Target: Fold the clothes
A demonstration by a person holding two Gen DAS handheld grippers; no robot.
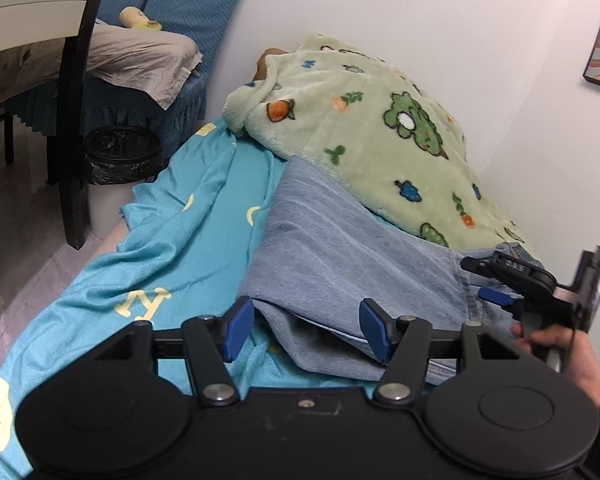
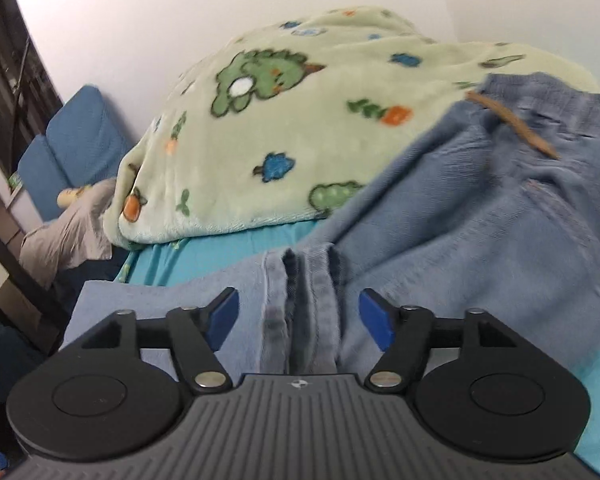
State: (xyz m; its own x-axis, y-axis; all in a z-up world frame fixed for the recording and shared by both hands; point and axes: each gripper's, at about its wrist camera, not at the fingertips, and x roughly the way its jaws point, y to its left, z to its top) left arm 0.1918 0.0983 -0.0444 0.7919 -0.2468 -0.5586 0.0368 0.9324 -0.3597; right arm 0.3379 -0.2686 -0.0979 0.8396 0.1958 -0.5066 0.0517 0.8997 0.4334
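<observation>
Left gripper (image 1: 306, 330) stood half open around jeans (image 1: 340, 248) fold, pads not pressing. Right gripper (image 2: 298, 318) gaped wide, jeans hem between, unheld.

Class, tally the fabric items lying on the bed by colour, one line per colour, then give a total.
Blue jeans: 1
Green blanket: 1
Turquoise sheet: 1
Total: 3
</observation>
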